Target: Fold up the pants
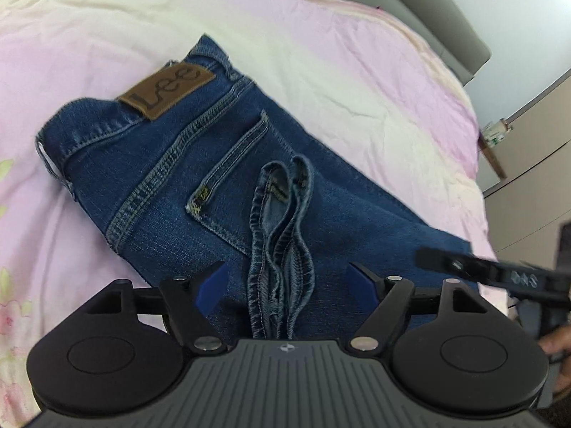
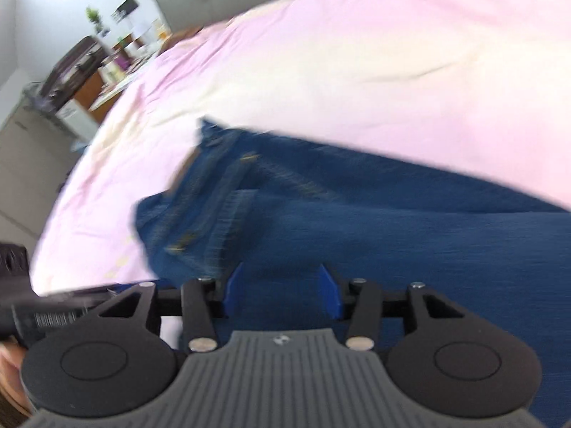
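Blue Lee jeans (image 1: 171, 149) lie folded on the pink bedsheet (image 1: 321, 53), back pocket and brown waist patch (image 1: 167, 92) facing up. The leg hems (image 1: 282, 221) lie bunched on top, running back between my left gripper's blue pads. My left gripper (image 1: 289, 285) is open just above the denim, holding nothing. My right gripper (image 2: 282, 289) is open low over the jeans (image 2: 357, 221), which look motion-blurred; it holds nothing. The right gripper's body also shows at the right edge of the left wrist view (image 1: 499, 274).
A grey headboard (image 1: 428, 3) runs along the bed's far side. Cabinet fronts (image 1: 535, 164) stand beyond the bed's right edge. In the right wrist view a cluttered desk and shelf (image 2: 96, 60) stand past the bed's left edge.
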Demonstrator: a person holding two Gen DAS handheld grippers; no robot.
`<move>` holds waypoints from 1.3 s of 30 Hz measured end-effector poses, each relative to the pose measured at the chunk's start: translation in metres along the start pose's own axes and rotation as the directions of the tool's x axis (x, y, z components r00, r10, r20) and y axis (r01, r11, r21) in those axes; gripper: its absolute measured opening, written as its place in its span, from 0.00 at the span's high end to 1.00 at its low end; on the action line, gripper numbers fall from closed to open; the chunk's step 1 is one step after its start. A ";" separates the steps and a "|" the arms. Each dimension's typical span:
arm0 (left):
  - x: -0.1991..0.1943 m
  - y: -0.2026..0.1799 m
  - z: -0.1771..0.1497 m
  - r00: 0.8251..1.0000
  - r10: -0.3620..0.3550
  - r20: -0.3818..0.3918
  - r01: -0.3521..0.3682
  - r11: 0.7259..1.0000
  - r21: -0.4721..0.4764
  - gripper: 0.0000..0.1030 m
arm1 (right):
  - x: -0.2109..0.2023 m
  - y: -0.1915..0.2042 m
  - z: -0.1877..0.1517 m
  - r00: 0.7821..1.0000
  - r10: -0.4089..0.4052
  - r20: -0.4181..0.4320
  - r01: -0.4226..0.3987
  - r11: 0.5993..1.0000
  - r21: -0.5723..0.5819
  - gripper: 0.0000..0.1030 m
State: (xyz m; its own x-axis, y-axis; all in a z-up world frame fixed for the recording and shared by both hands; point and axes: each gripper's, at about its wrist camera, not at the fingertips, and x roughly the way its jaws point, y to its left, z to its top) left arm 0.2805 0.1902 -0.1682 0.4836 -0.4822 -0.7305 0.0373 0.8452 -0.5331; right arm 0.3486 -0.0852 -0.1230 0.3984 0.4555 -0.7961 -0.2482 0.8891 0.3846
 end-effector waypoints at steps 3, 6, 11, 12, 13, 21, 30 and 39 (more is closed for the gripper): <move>0.014 -0.009 -0.001 0.999 0.042 0.002 -0.042 0.998 0.045 0.14 | -0.017 -0.029 -0.024 0.997 -0.068 0.023 0.068 0.998 -0.009 0.56; 0.026 -0.017 -0.001 0.995 0.094 -0.019 -0.091 0.991 0.095 0.14 | -0.026 -0.056 -0.050 0.991 -0.122 0.046 0.121 0.993 0.015 0.56; 0.042 -0.038 -0.010 0.979 0.201 -0.014 -0.193 0.953 0.233 0.34 | -0.022 -0.084 -0.079 0.991 -0.110 0.072 0.100 0.986 0.137 0.56; 0.047 -0.040 -0.013 0.974 0.229 -0.006 -0.220 0.943 0.252 0.41 | -0.022 -0.086 -0.082 0.992 -0.104 0.077 0.092 0.985 0.147 0.56; 0.050 -0.039 -0.016 0.971 0.238 -0.002 -0.231 0.942 0.242 0.48 | -0.021 -0.086 -0.087 0.992 -0.099 0.082 0.086 0.985 0.147 0.56; 0.050 -0.074 -0.039 0.940 0.327 0.097 -0.341 0.883 0.323 0.81 | -0.031 -0.096 -0.100 0.990 -0.092 0.110 0.077 0.989 0.130 0.56; -0.012 -0.121 -0.021 0.931 0.281 0.234 -0.353 0.858 0.373 0.89 | -0.062 -0.116 -0.109 0.980 -0.134 0.149 0.107 0.978 0.177 0.56; -0.064 -0.143 0.050 0.885 0.349 0.307 -0.459 0.760 0.460 0.90 | -0.091 -0.119 -0.108 0.973 -0.128 0.194 0.095 0.980 0.173 0.56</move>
State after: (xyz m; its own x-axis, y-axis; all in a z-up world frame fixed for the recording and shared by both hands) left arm 0.2877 0.1114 -0.0243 0.7098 -0.0612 -0.7017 0.2088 0.9697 0.1266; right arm 0.2464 -0.2374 -0.1467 0.5906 0.3374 -0.7330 -0.0524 0.9225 0.3825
